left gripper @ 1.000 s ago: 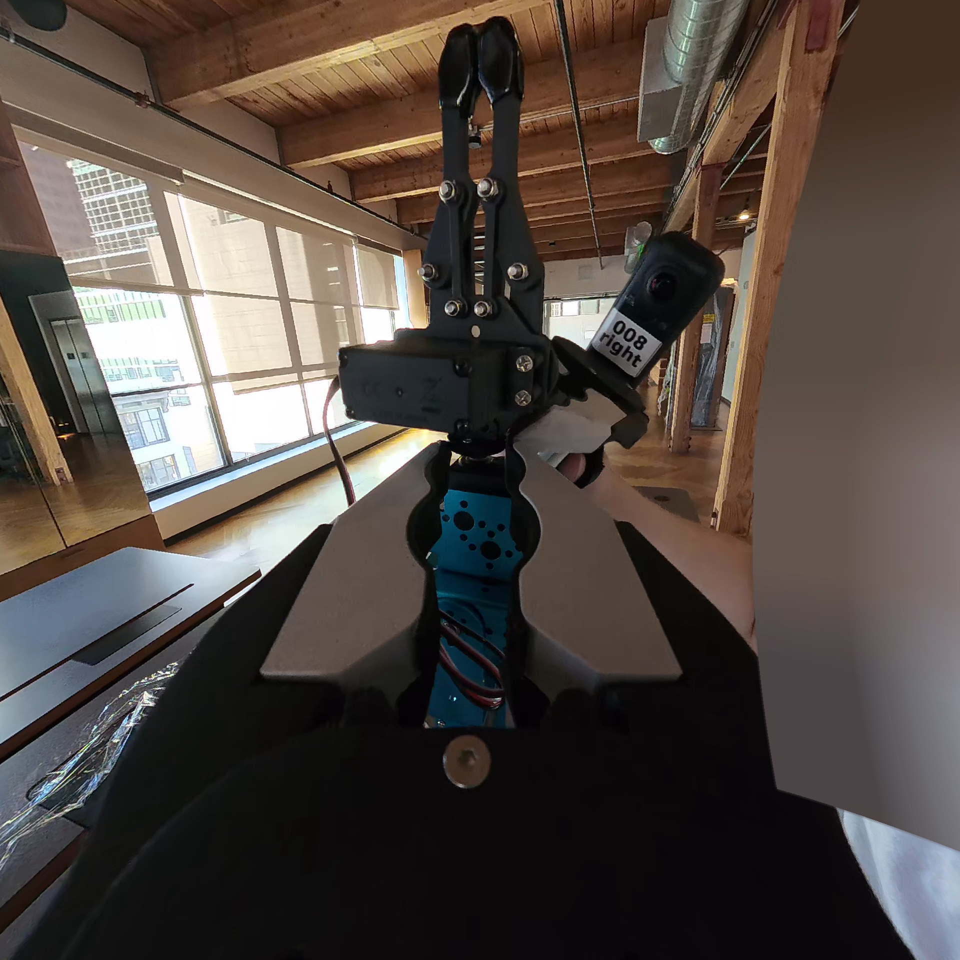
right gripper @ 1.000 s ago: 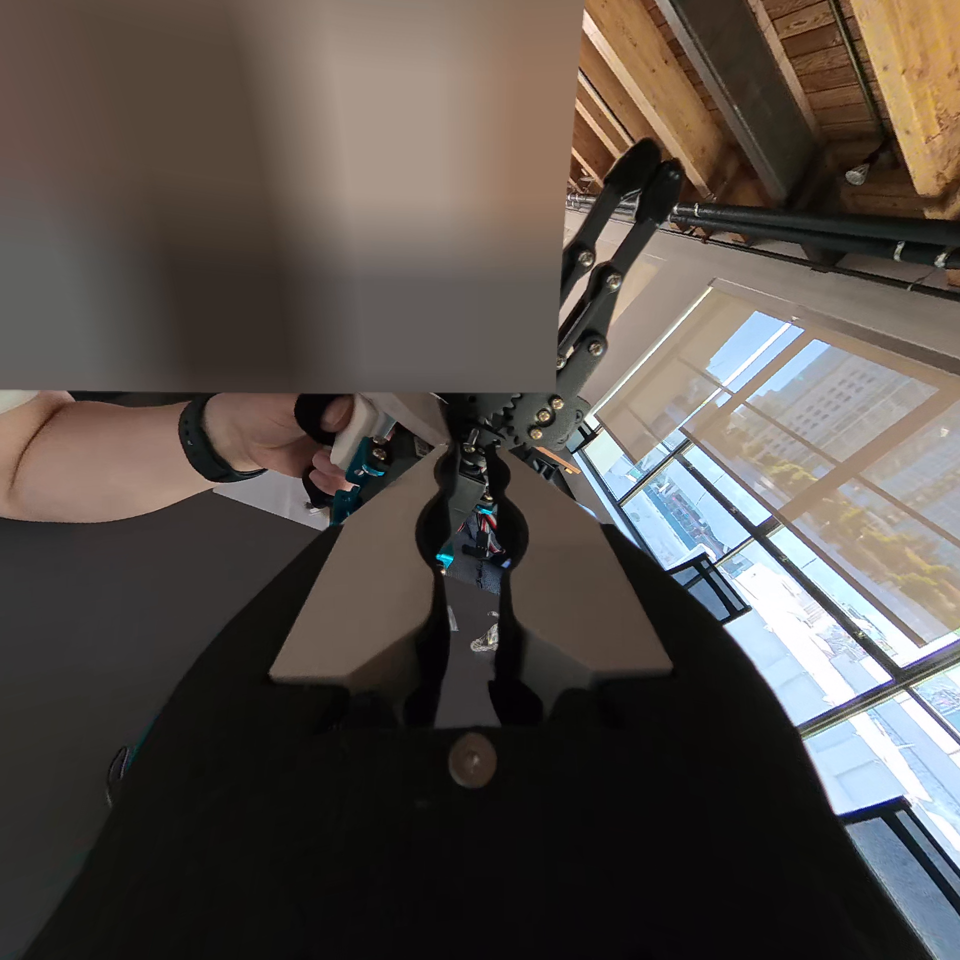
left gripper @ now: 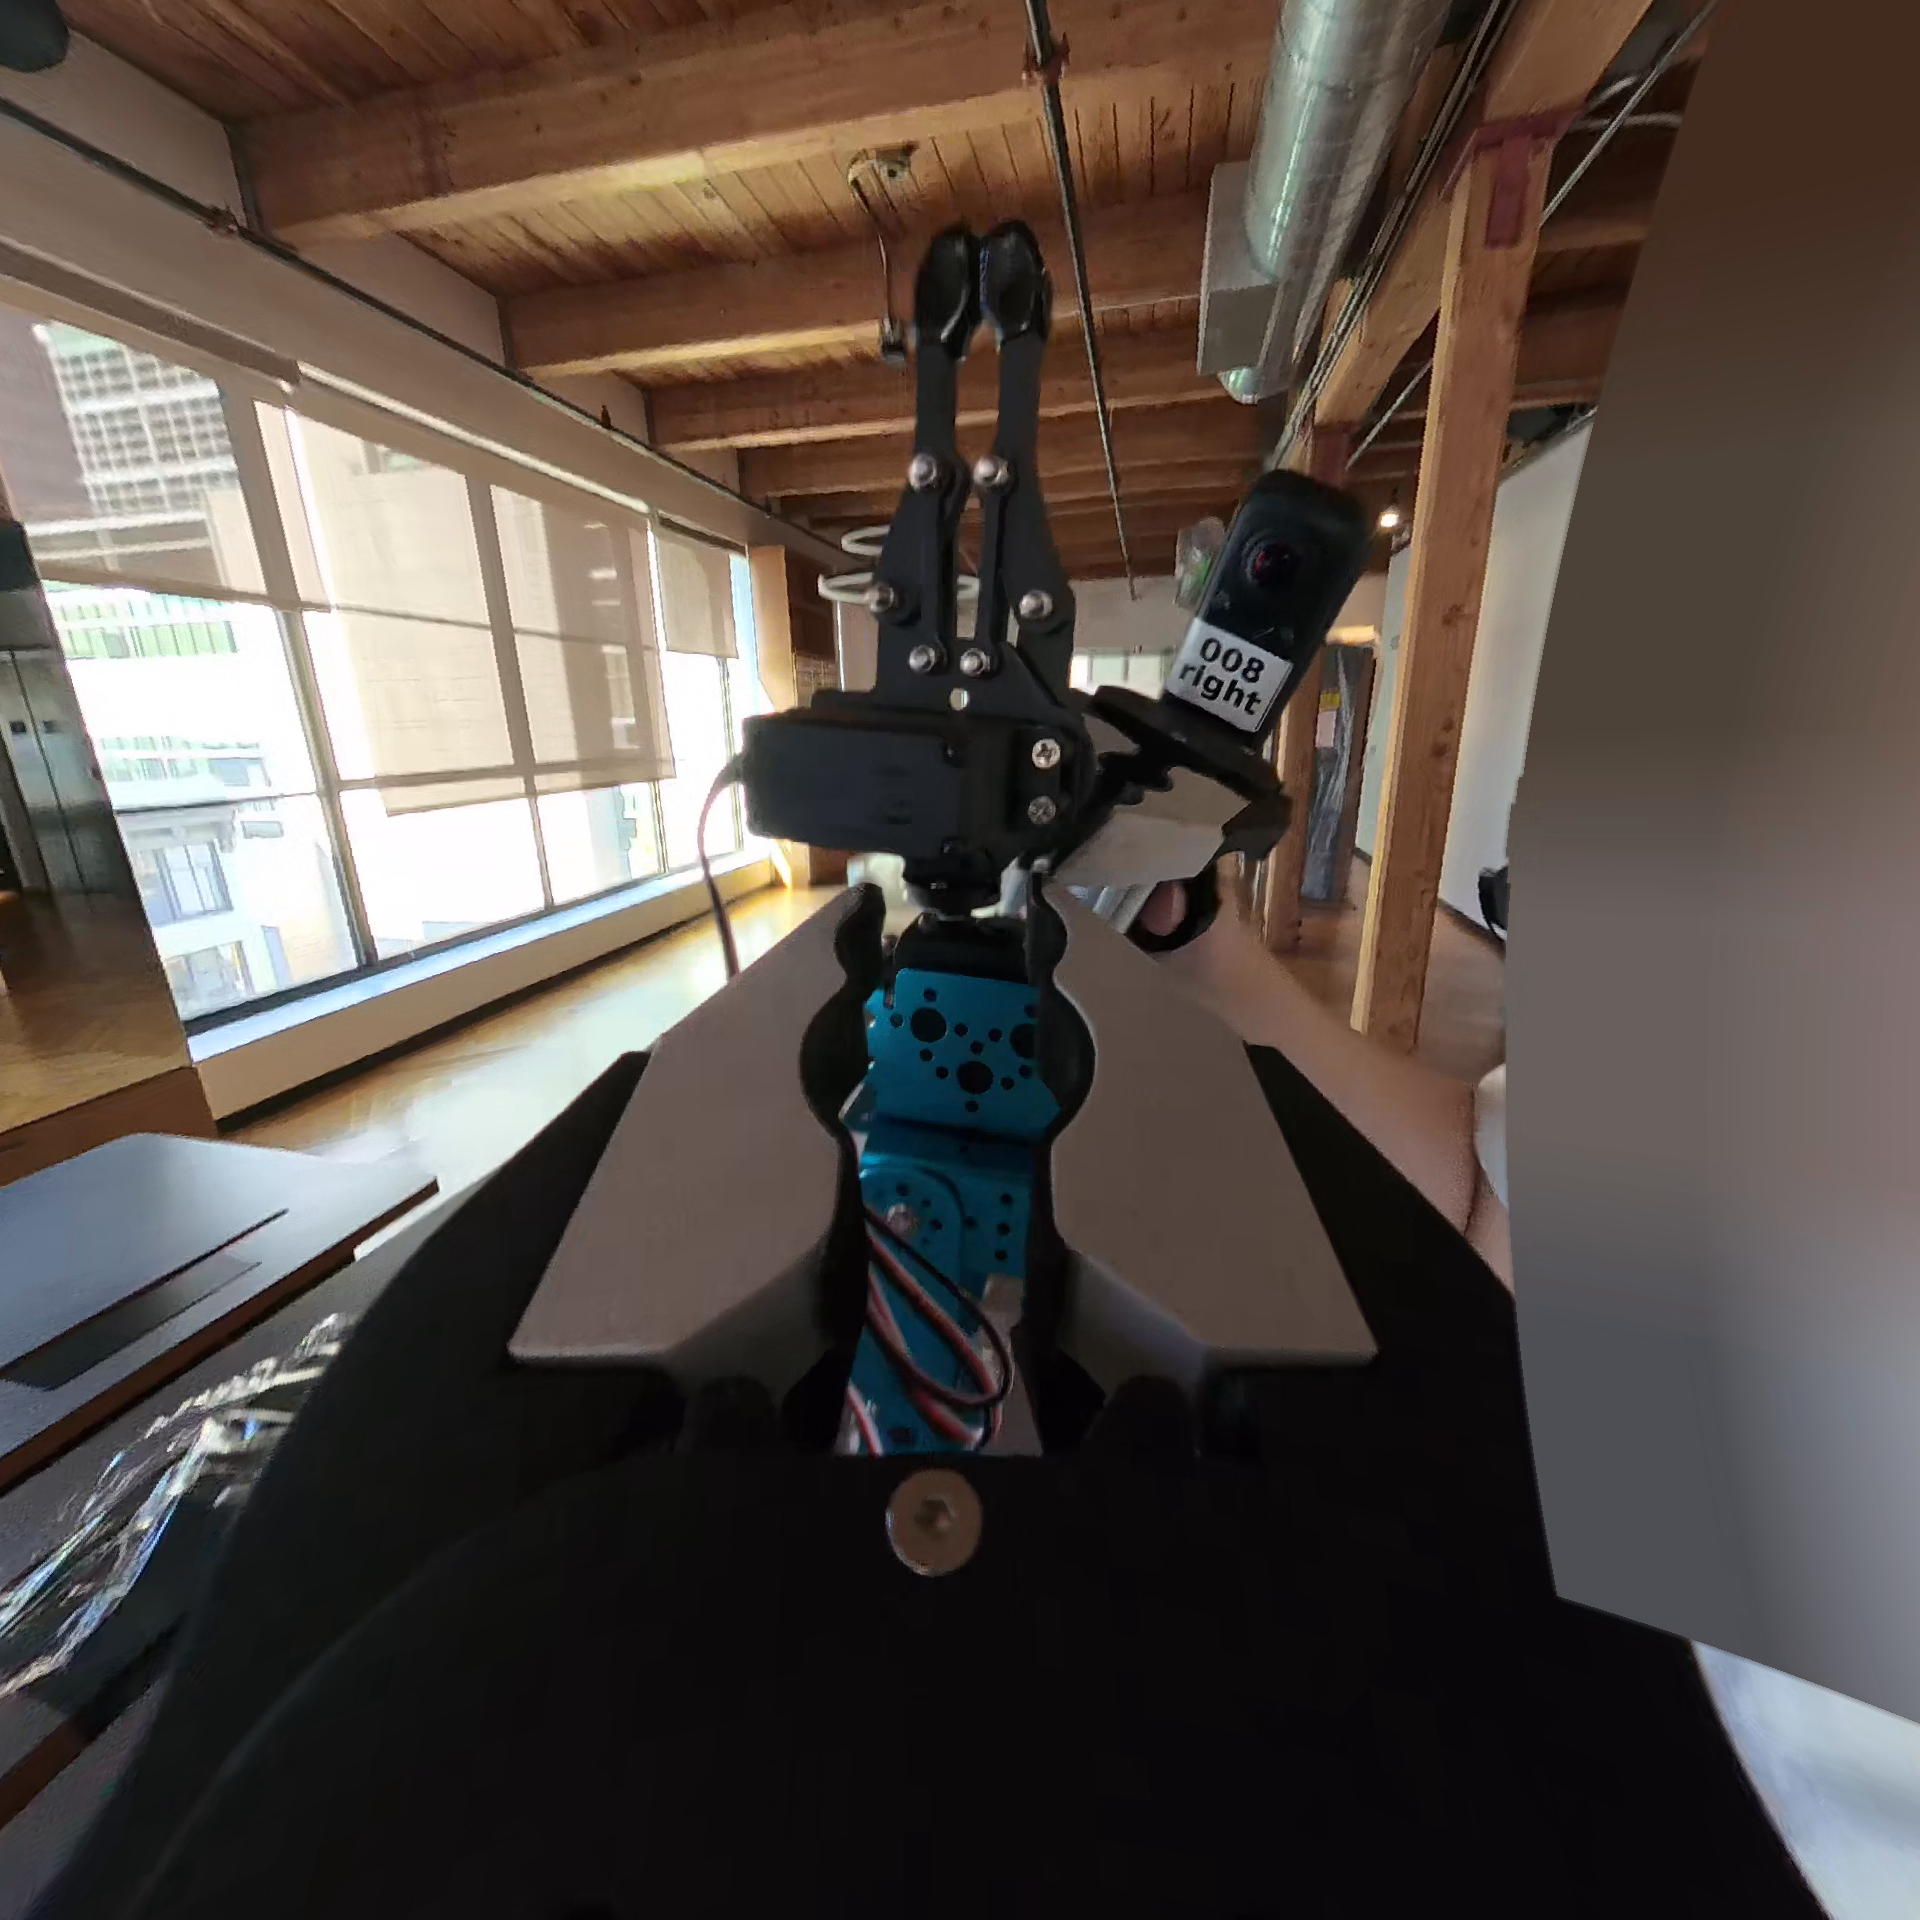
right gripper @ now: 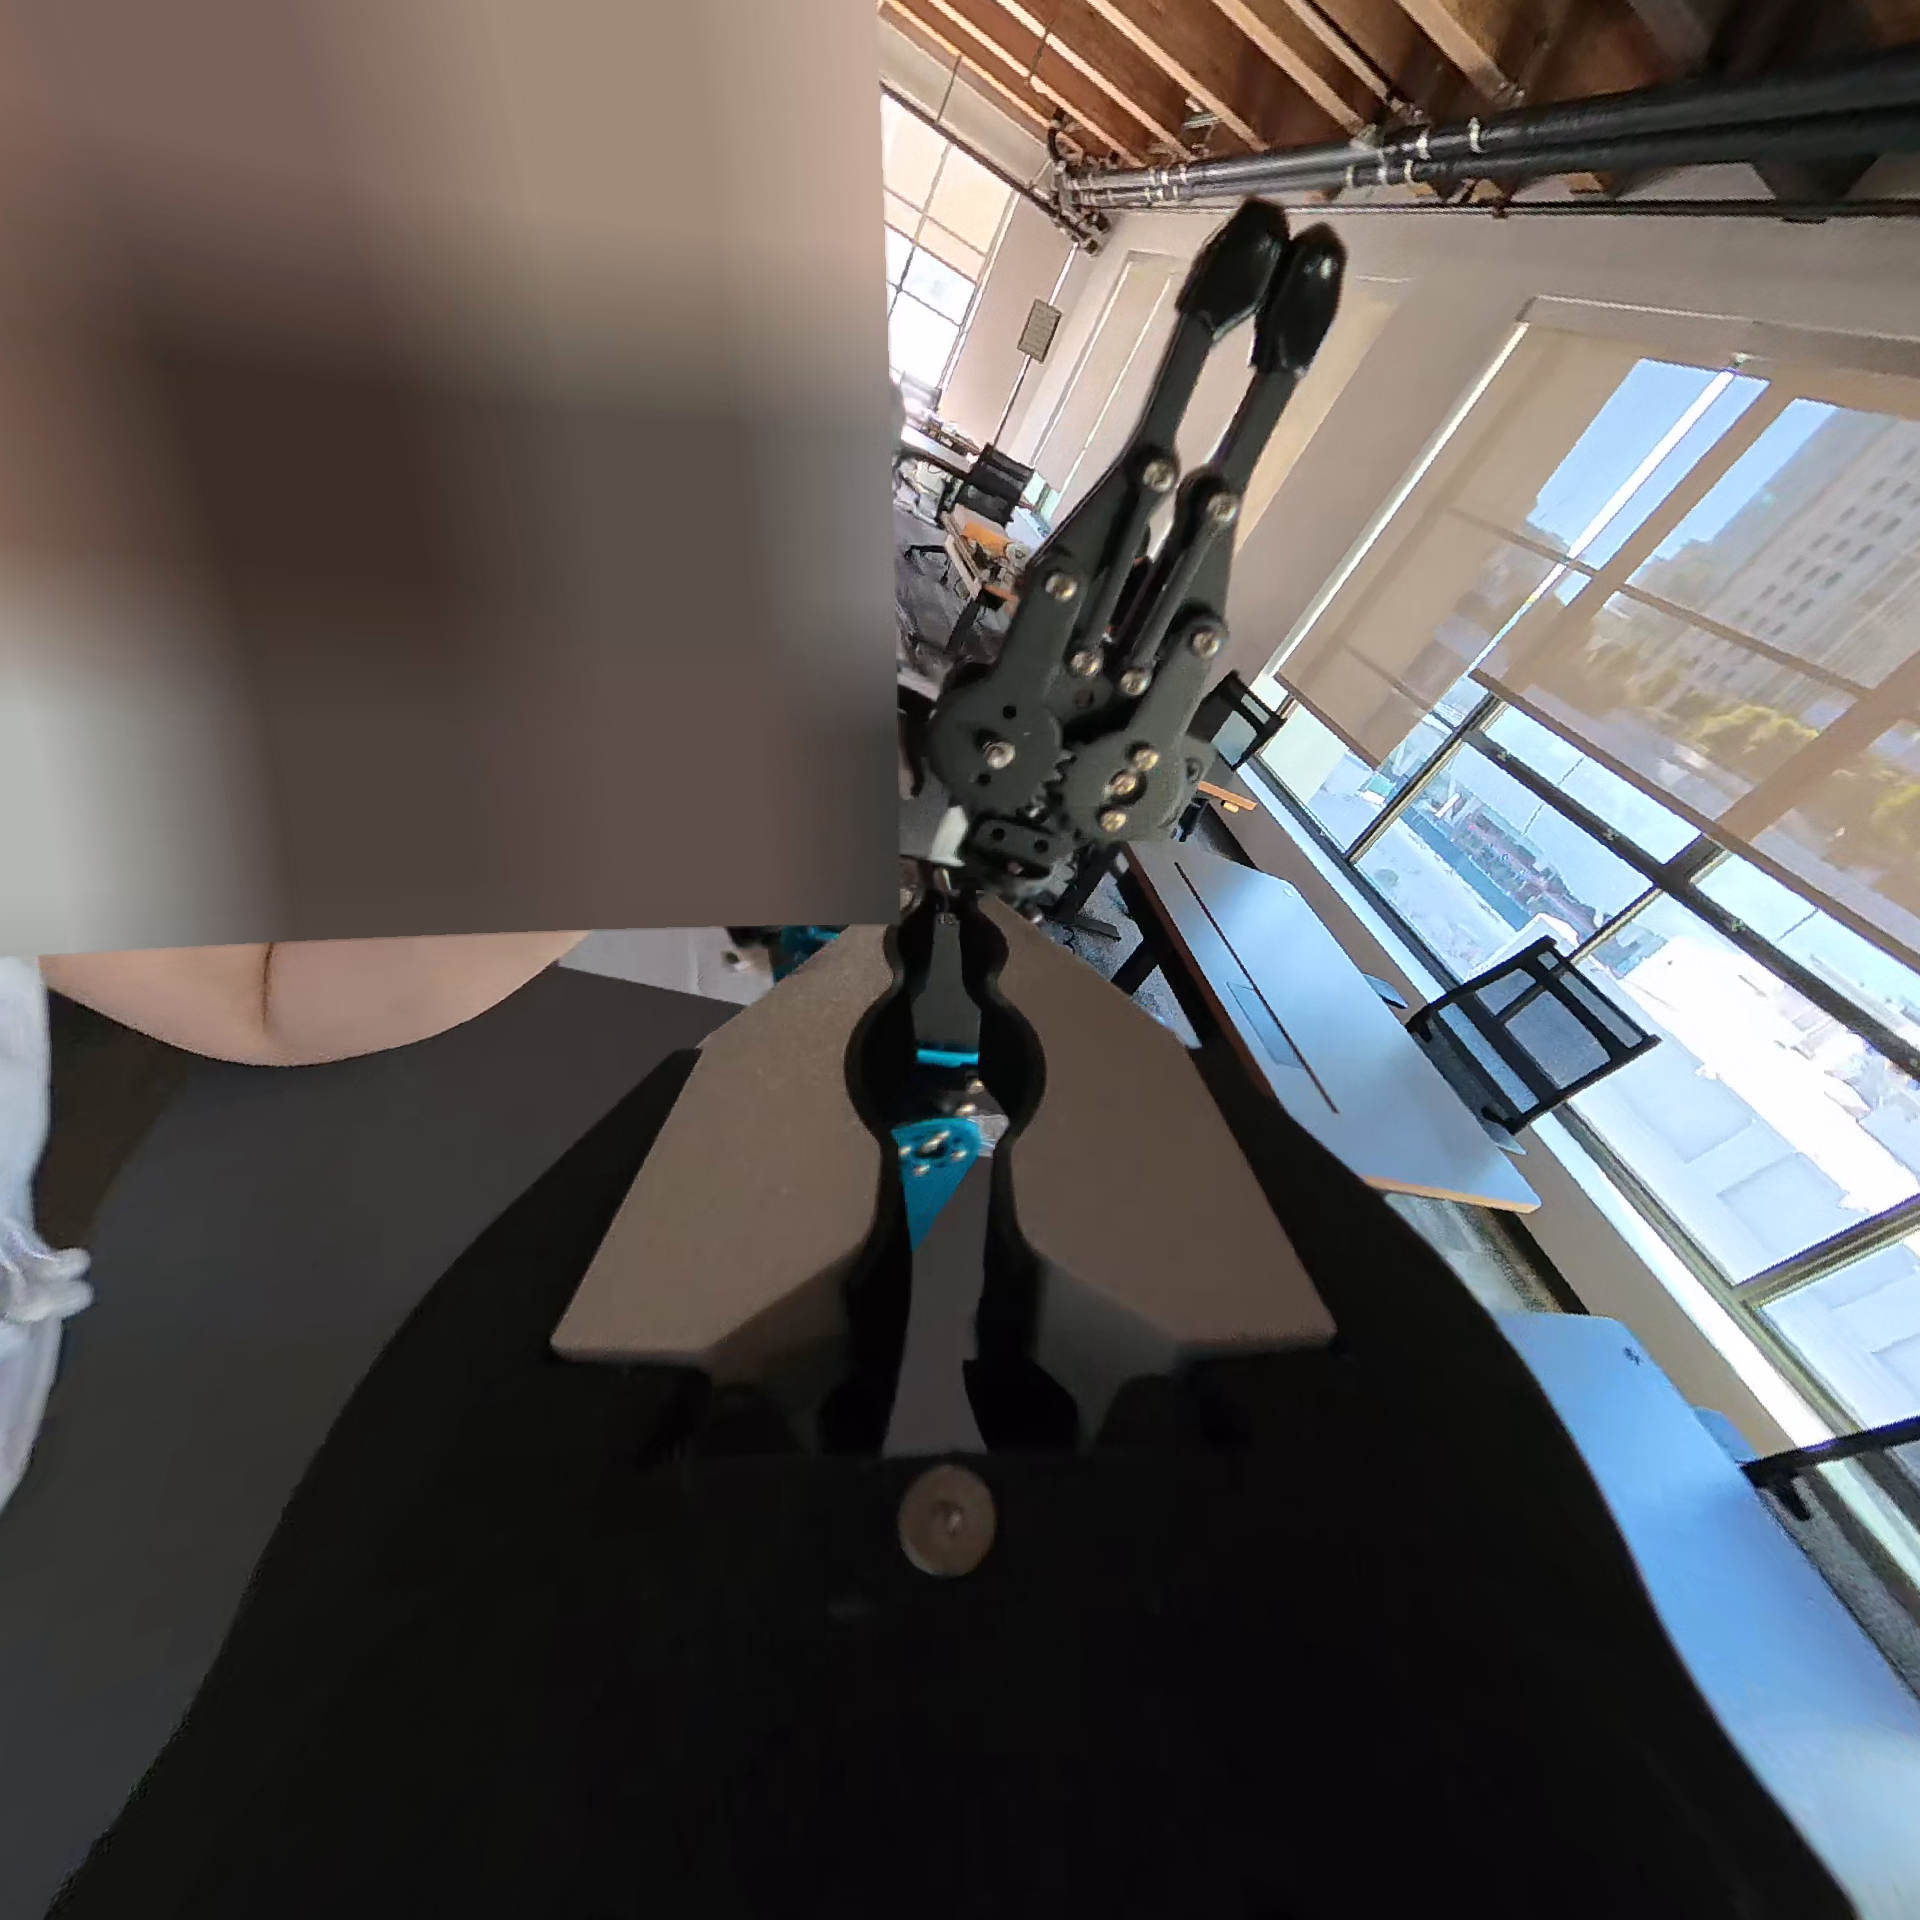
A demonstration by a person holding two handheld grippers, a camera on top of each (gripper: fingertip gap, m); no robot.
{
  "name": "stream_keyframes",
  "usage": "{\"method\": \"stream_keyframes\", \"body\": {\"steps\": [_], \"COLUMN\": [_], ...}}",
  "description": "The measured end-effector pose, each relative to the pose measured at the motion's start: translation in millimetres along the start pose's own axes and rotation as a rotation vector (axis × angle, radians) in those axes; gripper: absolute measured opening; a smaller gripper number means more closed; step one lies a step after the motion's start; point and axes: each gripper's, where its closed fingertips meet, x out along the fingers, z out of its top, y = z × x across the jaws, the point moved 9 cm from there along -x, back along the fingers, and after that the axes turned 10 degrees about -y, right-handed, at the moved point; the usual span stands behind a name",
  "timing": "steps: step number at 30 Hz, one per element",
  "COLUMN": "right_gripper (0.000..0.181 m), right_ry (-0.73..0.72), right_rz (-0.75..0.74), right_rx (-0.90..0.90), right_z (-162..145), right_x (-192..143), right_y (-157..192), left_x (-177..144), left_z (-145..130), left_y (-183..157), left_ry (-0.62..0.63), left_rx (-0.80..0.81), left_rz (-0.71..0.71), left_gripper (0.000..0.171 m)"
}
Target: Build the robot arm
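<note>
A small robot arm with blue brackets (left gripper: 956, 1049), a black servo (left gripper: 883, 769) and a black two-finger claw (left gripper: 977, 281) is held up in the air, claw closed and pointing at the ceiling. My left gripper (left gripper: 951, 914) is shut on its blue bracket section, with red and white wires running between the grey fingers. My right gripper (right gripper: 940, 930) is shut on the narrow black part just under the claw (right gripper: 1257, 281). In the left wrist view the right gripper (left gripper: 1143, 842) comes in from the right, a hand on its handle and its camera above.
Dark desks (left gripper: 156, 1247) and crinkled clear plastic (left gripper: 125, 1507) lie at lower left. Large windows (left gripper: 416, 675) are on the left, wooden posts (left gripper: 1444, 623) on the right. The right wrist view shows a long white desk (right gripper: 1351, 1060) and a black chair (right gripper: 1527, 1029) by the windows. The tips of both grippers are at nearly the same place.
Both grippers and the small arm have turned together. The claw now faces the right wrist view more broadly and tilts less. The left hand has left the right wrist view. Both grips are unchanged.
</note>
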Motion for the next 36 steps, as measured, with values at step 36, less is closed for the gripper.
{"method": "stream_keyframes", "body": {"steps": [36], "right_gripper": [0.009], "right_ry": [0.748], "right_rz": [-0.322], "right_rx": [0.423], "right_z": [-228.7], "right_x": [-36.7], "right_y": [207.3], "left_x": [-132.0], "left_z": [-49.1], "left_y": [-46.9], "left_ry": [0.413], "left_rx": [-0.145], "left_rz": [0.120], "left_gripper": [0.026]}}
